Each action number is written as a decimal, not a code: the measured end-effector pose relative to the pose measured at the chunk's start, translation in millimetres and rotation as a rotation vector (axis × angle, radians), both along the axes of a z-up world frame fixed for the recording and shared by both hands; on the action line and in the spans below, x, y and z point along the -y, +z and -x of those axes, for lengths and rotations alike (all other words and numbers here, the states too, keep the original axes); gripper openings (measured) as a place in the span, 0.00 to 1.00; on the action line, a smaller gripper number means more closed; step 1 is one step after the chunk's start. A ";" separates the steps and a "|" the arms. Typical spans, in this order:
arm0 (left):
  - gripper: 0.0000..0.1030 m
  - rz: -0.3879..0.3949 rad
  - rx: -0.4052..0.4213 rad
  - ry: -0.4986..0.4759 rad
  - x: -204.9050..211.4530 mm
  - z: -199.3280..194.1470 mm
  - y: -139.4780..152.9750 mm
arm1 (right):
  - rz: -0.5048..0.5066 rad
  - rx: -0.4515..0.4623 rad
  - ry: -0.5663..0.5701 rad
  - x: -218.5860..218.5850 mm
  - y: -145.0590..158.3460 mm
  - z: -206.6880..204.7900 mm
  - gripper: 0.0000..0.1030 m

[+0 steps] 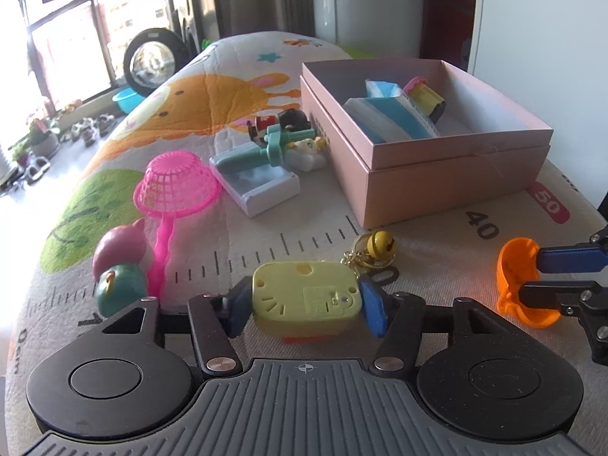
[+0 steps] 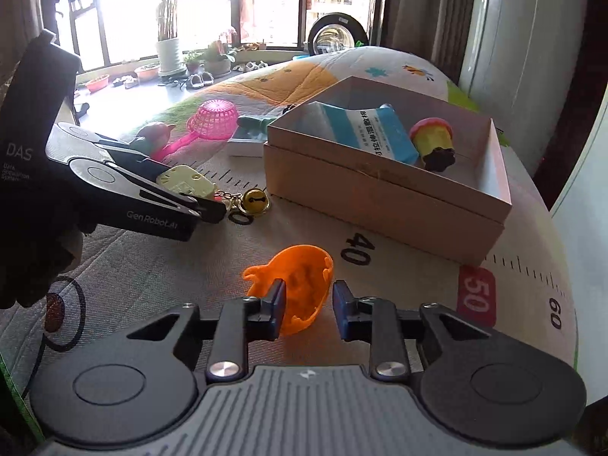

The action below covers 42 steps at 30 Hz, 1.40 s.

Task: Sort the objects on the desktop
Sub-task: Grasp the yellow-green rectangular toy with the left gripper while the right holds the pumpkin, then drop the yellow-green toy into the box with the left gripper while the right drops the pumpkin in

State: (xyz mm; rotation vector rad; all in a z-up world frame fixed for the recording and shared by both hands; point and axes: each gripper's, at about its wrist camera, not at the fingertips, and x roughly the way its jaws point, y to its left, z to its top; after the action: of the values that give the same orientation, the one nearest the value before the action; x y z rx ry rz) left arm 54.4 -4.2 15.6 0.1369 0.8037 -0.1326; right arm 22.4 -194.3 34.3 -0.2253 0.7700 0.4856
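Two grippers work over the padded, cartoon-printed mat [image 1: 266, 87] that covers our tabletop. Our left gripper [image 1: 306, 302] is clamped on a pale yellow plastic keychain toy [image 1: 304, 294], one blue pad pressing each short side, and the toy sits low over the mat's printed ruler marks. From the toy's far corner a gold chain runs to a yellow smiley bell [image 1: 380, 243] that lies on the mat just beyond. Our right gripper [image 2: 308, 309] sits around an orange plastic mould [image 2: 300, 281]; in the left wrist view its two blue pads pinch the mould's thin wall, one inside the hollow and one outside, so we read it as grasping the mould, which rests tilted on the mat near the printed 40. Behind both, a pink cardboard box [image 1: 437, 174] stands open, holding a blue and white packet [image 2: 364, 133] and a small yellow and pink toy [image 2: 433, 140]. Left of the box lie a white tray with a teal piece [image 1: 258, 178], a small cluster of figures [image 1: 288, 129], a pink plastic strainer [image 1: 174, 186] turned mouth down, and a round pink and teal toy [image 1: 119, 269] close to our left gripper.
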 end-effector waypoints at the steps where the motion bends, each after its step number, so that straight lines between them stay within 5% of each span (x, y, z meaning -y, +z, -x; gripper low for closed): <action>1: 0.61 -0.006 0.003 -0.001 0.1 1.8 0.5 | 0.001 -0.002 -0.004 1.2 0.0 0.8 0.23; 4: 0.61 -0.014 0.005 -0.004 -0.6 11.0 1.8 | -0.010 -0.001 -0.002 3.5 0.8 4.3 0.25; 7: 0.61 0.012 -0.013 -0.027 -0.5 24.8 3.2 | -0.024 0.025 0.007 3.3 4.8 10.0 0.58; 9: 0.61 0.021 -0.025 -0.046 1.7 35.0 1.9 | -0.024 0.054 0.023 1.2 7.1 13.8 0.67; 19: 0.72 0.028 -0.037 -0.027 0.8 43.6 1.4 | 0.021 0.034 0.049 -22.7 -14.1 1.6 0.68; 22: 0.73 0.026 -0.036 -0.023 1.9 42.9 1.6 | 0.026 0.019 0.040 -24.3 -15.7 -2.6 0.54; 31: 0.61 0.005 -0.008 -0.036 10.3 48.5 6.6 | 0.025 0.017 0.035 -11.5 -1.4 11.9 0.54; 34: 0.61 0.003 0.076 -0.074 13.2 56.0 34.8 | -0.012 0.042 0.036 2.5 27.2 18.8 0.54; 38: 0.60 0.050 0.282 -0.133 18.2 54.1 101.6 | -0.133 0.194 -0.012 37.7 101.5 21.5 0.54; 42: 0.60 0.069 0.391 -0.191 40.7 27.6 136.7 | -0.147 0.331 -0.108 60.8 143.3 11.5 0.54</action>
State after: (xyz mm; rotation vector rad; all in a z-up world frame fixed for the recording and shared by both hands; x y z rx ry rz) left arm 26.7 -44.9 152.3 0.1676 0.3947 -0.3036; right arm 10.9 -255.2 177.6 -0.1221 0.4187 0.3877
